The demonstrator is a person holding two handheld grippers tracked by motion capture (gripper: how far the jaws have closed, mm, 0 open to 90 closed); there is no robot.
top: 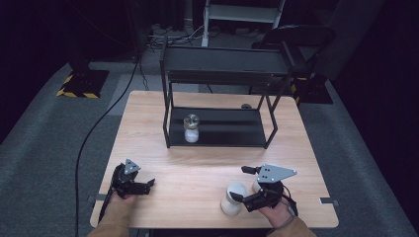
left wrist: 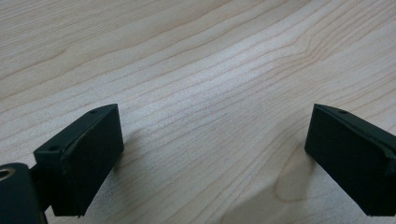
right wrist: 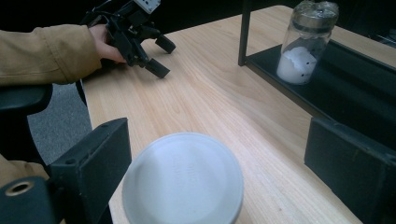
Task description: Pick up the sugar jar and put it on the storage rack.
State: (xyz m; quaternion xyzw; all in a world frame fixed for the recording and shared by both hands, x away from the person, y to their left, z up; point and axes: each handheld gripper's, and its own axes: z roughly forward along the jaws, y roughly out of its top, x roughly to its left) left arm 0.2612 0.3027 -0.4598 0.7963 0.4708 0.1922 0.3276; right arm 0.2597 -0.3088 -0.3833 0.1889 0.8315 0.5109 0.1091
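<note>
White cup point(right wrist: 183, 179) near table's point(top: 207, 168) front edge sits between my right gripper's point(top: 245, 183) wide jaws, ungripped, left gripper point(top: 148, 183) wide and empty; closing off-centre could tip it.

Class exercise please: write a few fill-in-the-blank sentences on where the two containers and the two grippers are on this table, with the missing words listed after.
1. The glass jar stands on the black rack's ____ shelf.
2. The white container sits between the jaws of the ____ gripper.
3. The left gripper holds ____.
4. The white container's lid is ____.

Missing words: bottom; right; nothing; on
</note>
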